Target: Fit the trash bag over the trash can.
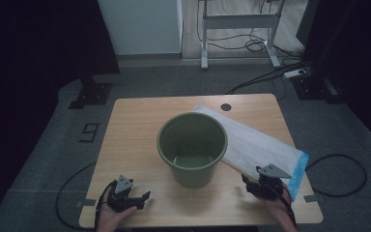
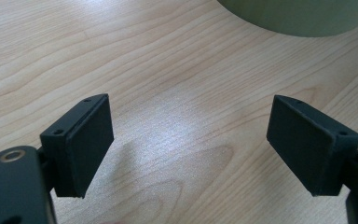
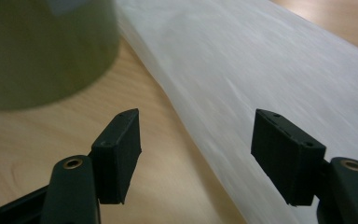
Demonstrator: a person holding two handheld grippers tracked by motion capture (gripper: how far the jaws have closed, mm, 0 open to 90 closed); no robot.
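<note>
Wooden table [image 1: 135,121] near edge: both grippers' jaws spread, flanking green bucket [image 1: 192,147].

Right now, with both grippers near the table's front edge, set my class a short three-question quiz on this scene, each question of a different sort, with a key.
1. True or false: the green bucket stands upright on the wooden table.
2. Multiple choice: the near end of the white bag, by the right gripper, has a strip coloured A) red B) blue C) yellow.
3. Fill the gap: the left gripper has its jaws ____, with bare wood between them.

Key: 1 true; 2 B; 3 open.
</note>
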